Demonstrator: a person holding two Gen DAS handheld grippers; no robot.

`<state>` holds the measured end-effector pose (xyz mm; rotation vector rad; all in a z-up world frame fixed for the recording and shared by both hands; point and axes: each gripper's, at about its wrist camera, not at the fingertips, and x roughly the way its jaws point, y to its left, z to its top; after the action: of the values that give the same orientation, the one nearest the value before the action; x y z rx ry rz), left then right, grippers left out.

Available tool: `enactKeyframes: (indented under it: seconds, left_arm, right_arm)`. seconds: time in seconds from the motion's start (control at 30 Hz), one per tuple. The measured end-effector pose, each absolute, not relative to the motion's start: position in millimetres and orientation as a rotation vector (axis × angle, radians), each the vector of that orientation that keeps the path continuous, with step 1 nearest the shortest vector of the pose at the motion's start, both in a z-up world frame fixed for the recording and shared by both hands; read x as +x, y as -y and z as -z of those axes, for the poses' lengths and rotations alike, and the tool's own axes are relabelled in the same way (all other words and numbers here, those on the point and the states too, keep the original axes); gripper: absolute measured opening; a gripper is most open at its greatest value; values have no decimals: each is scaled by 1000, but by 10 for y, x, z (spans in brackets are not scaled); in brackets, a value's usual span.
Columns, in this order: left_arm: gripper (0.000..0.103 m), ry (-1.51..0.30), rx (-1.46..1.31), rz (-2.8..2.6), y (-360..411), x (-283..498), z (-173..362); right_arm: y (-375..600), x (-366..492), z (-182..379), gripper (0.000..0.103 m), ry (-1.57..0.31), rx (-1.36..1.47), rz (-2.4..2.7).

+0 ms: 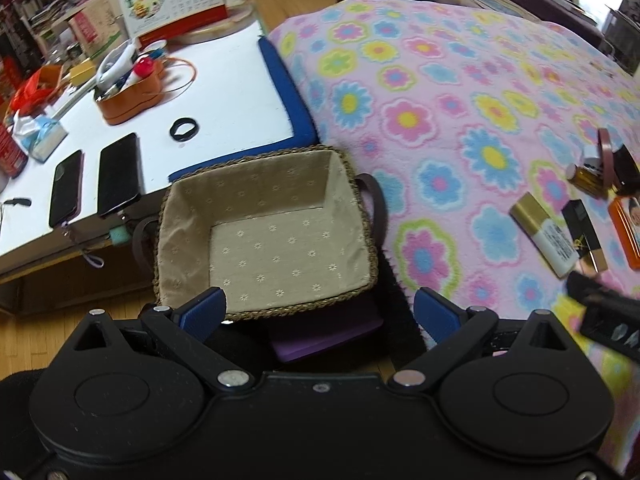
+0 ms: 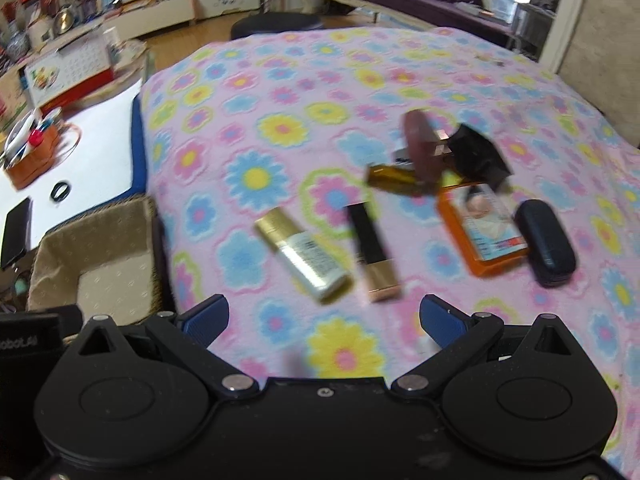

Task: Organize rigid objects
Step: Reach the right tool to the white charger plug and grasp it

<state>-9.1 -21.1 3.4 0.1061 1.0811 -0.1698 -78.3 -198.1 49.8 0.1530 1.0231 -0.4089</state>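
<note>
Flowered blanket (image 2: 360, 80) is carrying the clutter; lined basket (image 1: 264, 248) is sitting off its left edge, nothing in it yet, so this looks like the pick-up stage w/ sorting not begun. Right gripper (image 2: 324, 316) is hovering wide open, holding nothing, just short of the gold-capped tube (image 2: 304, 256) & black-gold lipstick (image 2: 374, 252). Left gripper (image 1: 318, 312) is likewise spread & bare at the basket's near rim. Next move prob. needs jaws straddling the tube; plenty of open blanket around it, lipstick just beside.

A fabric-lined woven basket (image 1: 264, 236) sits empty beside the blanket's edge, while a gold-capped white tube (image 2: 304, 256), black-and-gold lipstick (image 2: 372, 252), orange tin (image 2: 484, 228) and dark case (image 2: 546, 242) lie flat, near one another.
</note>
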Motion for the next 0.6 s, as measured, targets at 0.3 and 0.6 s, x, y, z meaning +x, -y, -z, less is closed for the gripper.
enactKeyframes:
  seconds: [0.3,0.6]
  left_arm:
    - [92,-1072,190,279,440,-181,-14]
    - [92,-1037,289,405,690,-337,-23]
  right_arm:
    - [2915,-1108,-519,92,-983,224,580]
    - [2936,-1177,-517,90,-1079,119,291]
